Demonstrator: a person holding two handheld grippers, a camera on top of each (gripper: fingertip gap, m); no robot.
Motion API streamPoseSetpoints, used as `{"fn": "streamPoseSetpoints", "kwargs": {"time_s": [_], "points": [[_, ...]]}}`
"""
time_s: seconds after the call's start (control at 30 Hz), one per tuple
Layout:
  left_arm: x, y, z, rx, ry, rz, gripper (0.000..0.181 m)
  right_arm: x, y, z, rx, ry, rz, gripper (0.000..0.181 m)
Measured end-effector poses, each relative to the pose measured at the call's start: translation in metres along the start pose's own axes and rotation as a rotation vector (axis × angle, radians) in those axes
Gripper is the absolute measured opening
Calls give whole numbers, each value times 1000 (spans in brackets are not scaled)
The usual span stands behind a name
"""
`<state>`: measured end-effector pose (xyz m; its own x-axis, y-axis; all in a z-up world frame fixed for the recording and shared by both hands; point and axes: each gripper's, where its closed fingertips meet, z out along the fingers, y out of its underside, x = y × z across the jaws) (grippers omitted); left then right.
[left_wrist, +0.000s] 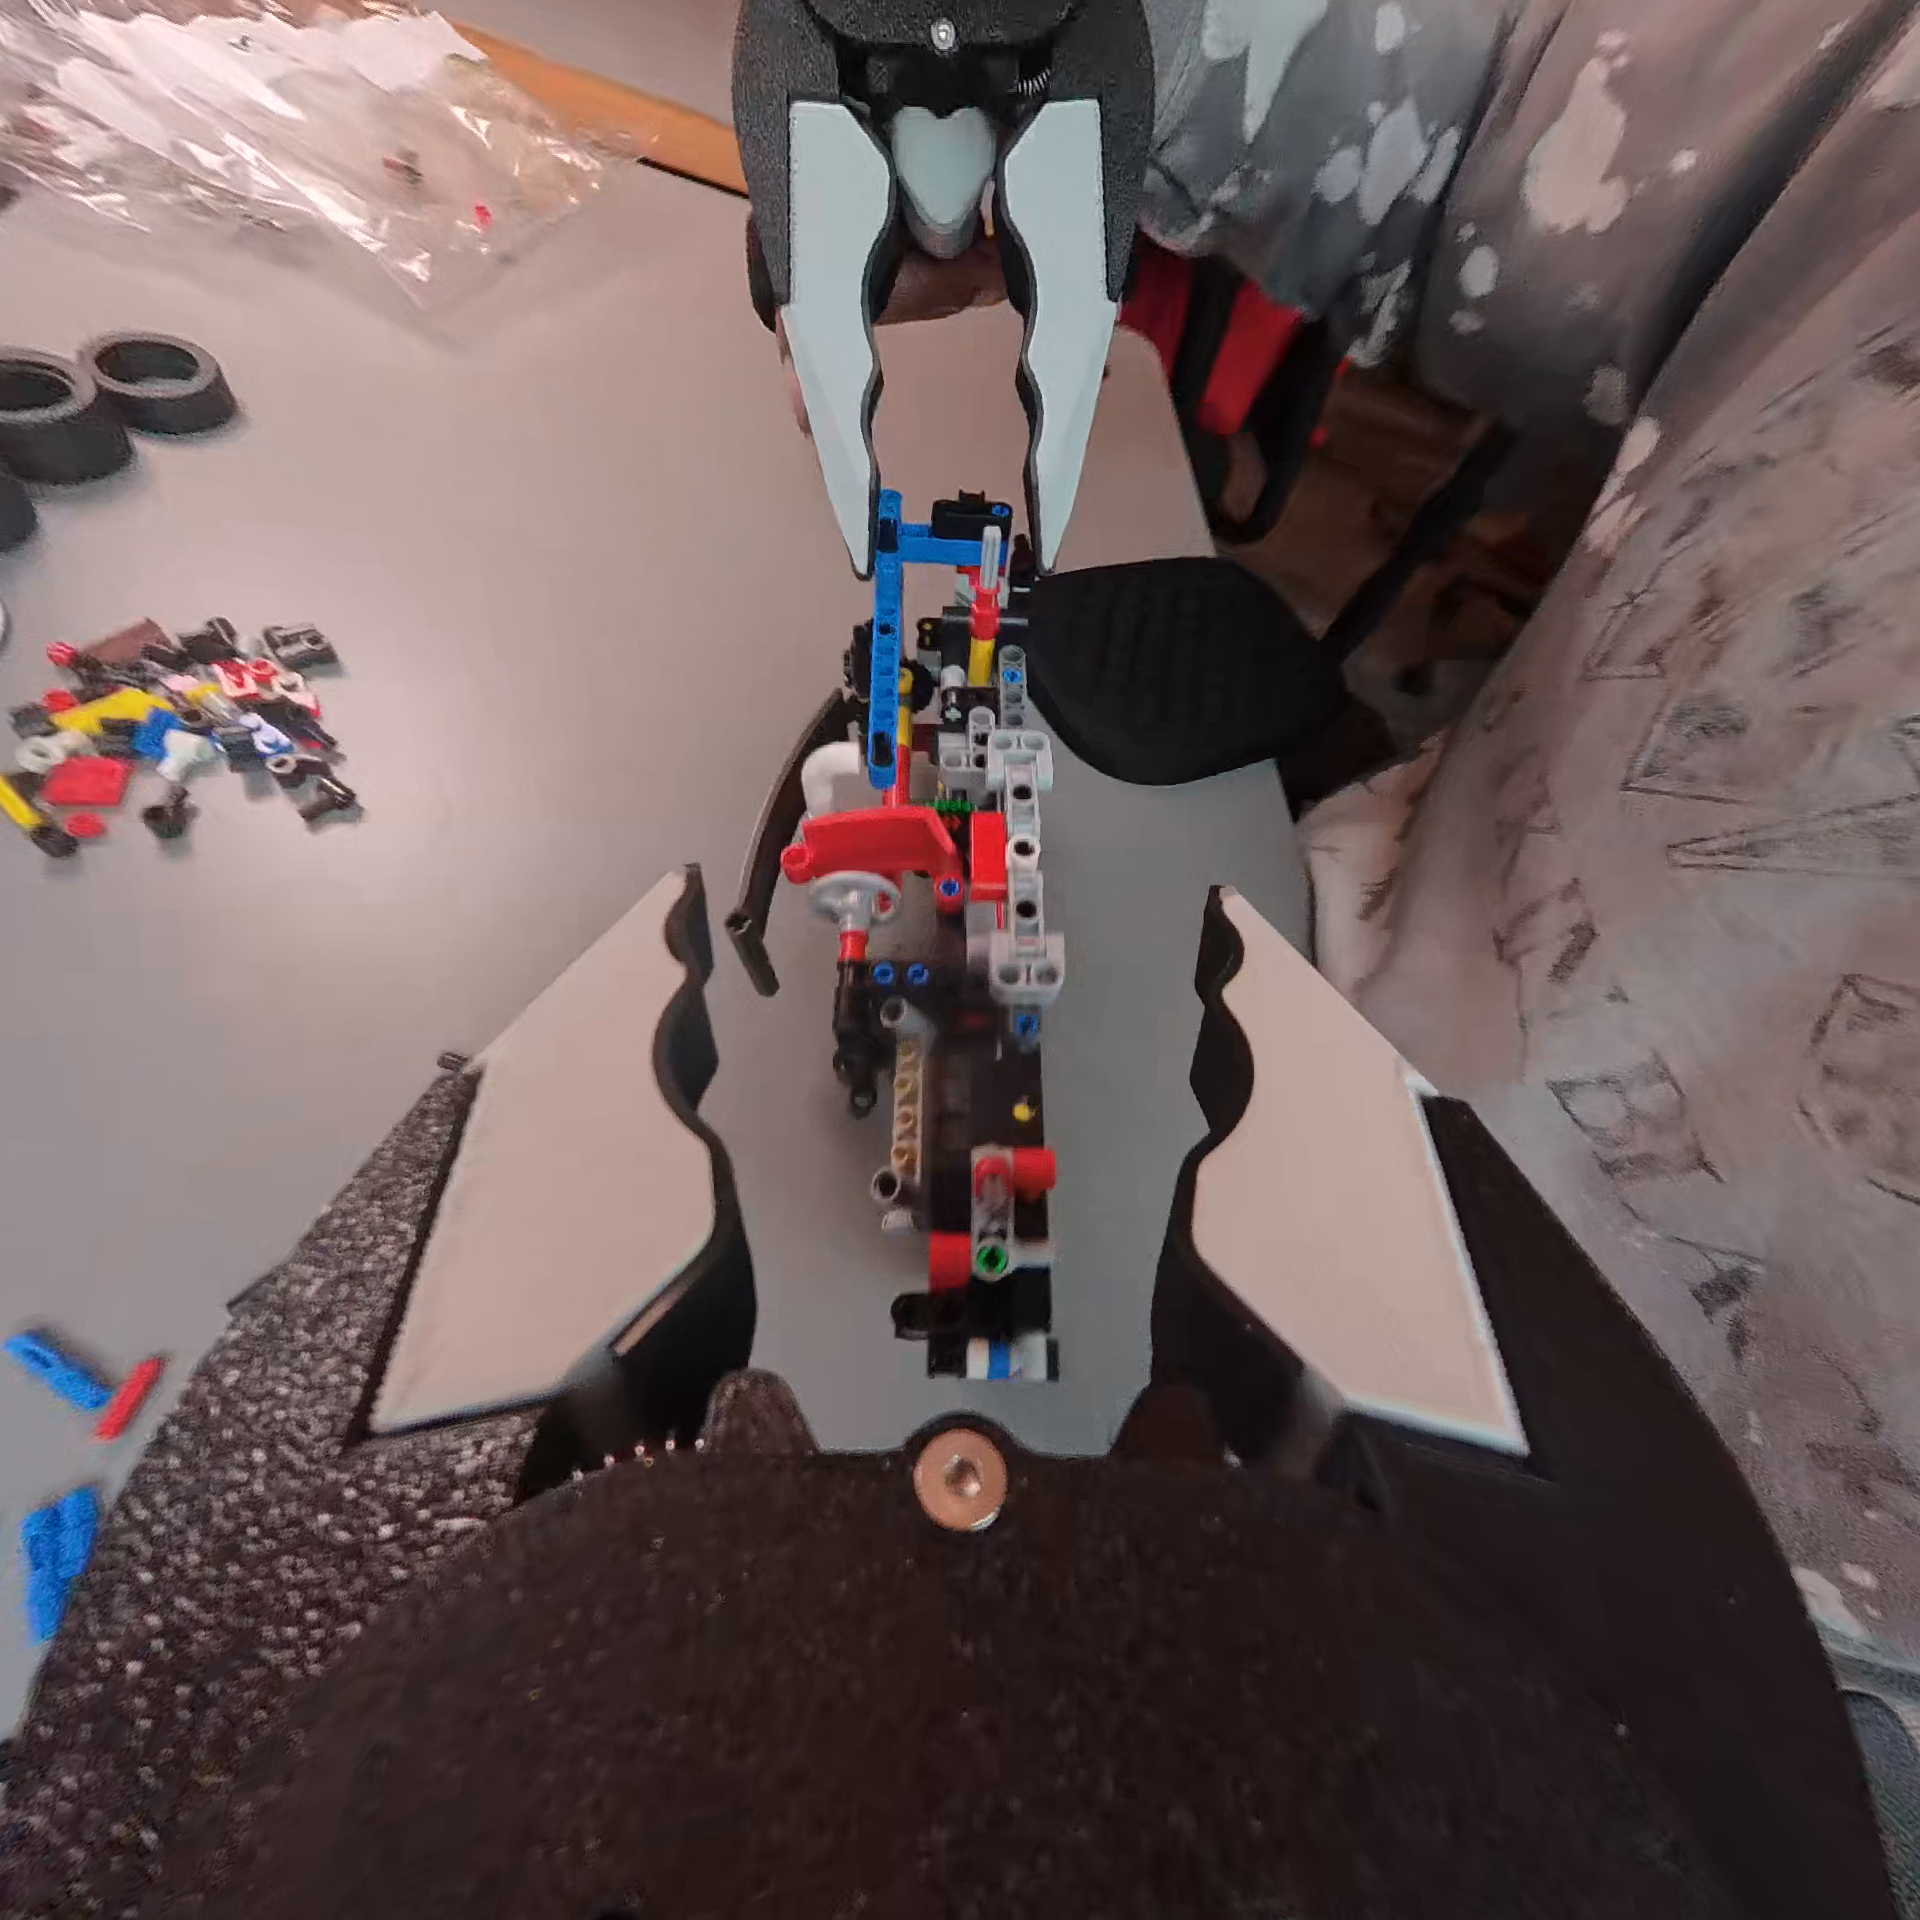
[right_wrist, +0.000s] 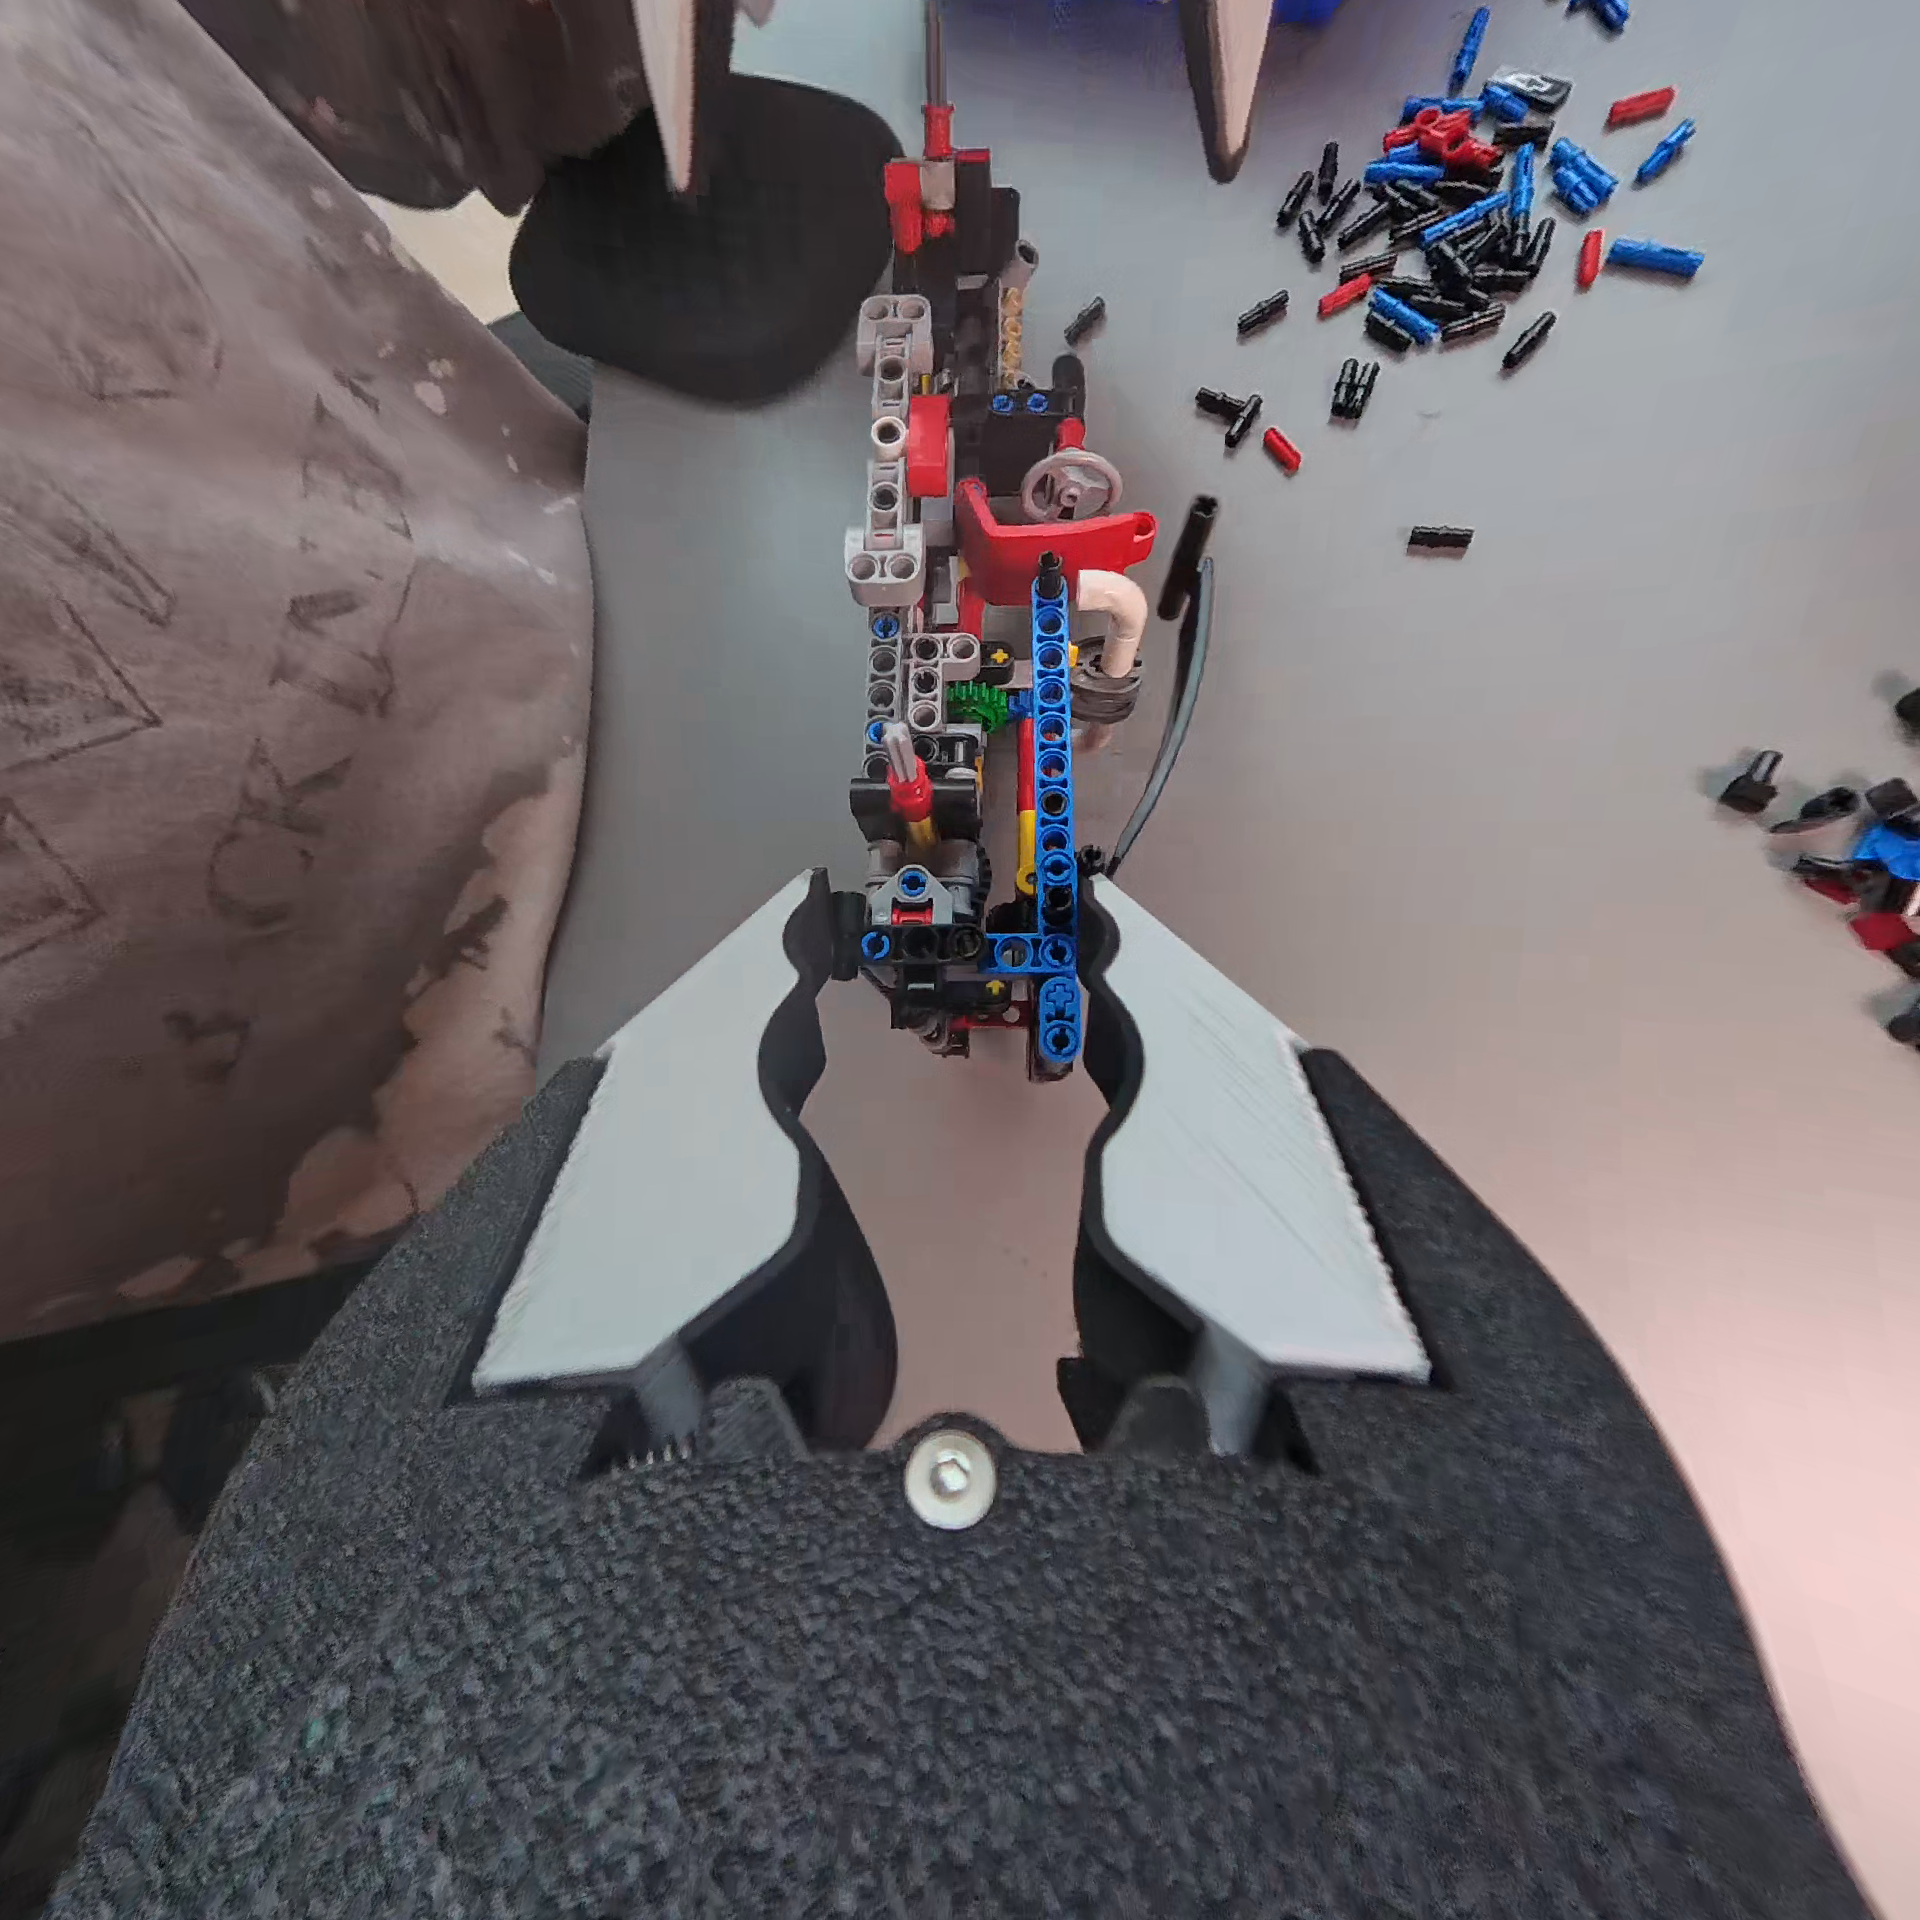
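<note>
A long toy-brick vehicle frame (left_wrist: 966, 1039) lies on the grey table (left_wrist: 468, 571), built of black, grey and red beams, with a blue beam (left_wrist: 886, 644), a red panel (left_wrist: 873, 842) and a grey steering wheel (left_wrist: 854, 896). My left gripper (left_wrist: 954, 894) is open, its jaws straddling the frame's near end with a gap on each side. My right gripper (right_wrist: 954, 904) is shut on the frame's (right_wrist: 966, 644) other end, one pad on the blue beam (right_wrist: 1051, 790), the other on a black block. The right gripper also shows in the left wrist view (left_wrist: 954, 561).
A black flexible hose (right_wrist: 1174, 707) lies beside the frame. Loose parts (left_wrist: 177, 717), black tyres (left_wrist: 104, 395) and plastic bags (left_wrist: 260, 135) lie on the table. Black and blue pins (right_wrist: 1455, 229) are scattered. A person's patterned clothing (right_wrist: 208, 623) and a black chair pad (right_wrist: 696, 239) border the table edge. My right fingertips sit around 12 centimeters from my left ones.
</note>
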<state>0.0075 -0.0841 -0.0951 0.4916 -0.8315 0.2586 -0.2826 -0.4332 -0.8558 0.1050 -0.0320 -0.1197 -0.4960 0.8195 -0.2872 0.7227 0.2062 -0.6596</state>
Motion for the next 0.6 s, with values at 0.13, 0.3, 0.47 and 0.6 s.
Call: {"fn": "streamPoseSetpoints", "kwargs": {"time_s": [0.13,0.3,0.47,0.6], "points": [[19,-10,39,-223,-25,137,95,-10,-8,13,30,-1,40,47],[18,11,83,-515,77,159,103,-24,-16,23,47,10,-54,46],[38,30,97,-601,186,165,72,-37,-13,22,68,46,-150,47],[42,35,102,-563,144,193,49,-46,-8,15,84,14,-196,39]]}}
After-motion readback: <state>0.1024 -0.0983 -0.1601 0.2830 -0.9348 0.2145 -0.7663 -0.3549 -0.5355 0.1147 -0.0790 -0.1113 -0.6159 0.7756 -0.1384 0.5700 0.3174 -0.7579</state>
